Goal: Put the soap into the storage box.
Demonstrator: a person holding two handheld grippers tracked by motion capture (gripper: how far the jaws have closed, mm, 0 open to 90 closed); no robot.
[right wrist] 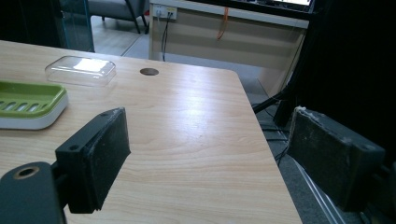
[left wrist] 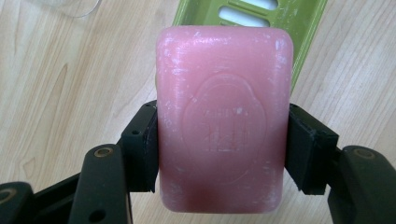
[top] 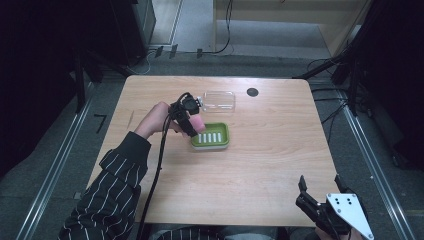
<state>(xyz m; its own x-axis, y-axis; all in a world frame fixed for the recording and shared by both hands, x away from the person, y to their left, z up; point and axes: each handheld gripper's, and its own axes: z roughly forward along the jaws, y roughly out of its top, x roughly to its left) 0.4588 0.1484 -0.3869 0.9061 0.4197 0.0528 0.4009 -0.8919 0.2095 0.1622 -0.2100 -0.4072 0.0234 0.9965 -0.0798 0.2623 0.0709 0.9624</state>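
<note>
Your left gripper (left wrist: pixel 219 149) clamped on pink soap bar (left wrist: pixel 223 116), held just above green soap dish's (top: pixel 220 142) left end, clear lid (top: pixel 219 100) beyond, your right gripper (right wrist: pixel 205 158) spread wide, empty, at table's (top: pixel 270 165) near right corner.

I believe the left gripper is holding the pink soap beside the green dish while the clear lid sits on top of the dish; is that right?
Not quite: the clear lid is not on the green dish. In the high view it lies on the table behind the dish, apart from it, and the dish is open. The rest holds: the left gripper clamps the pink soap at the dish's edge.
</note>
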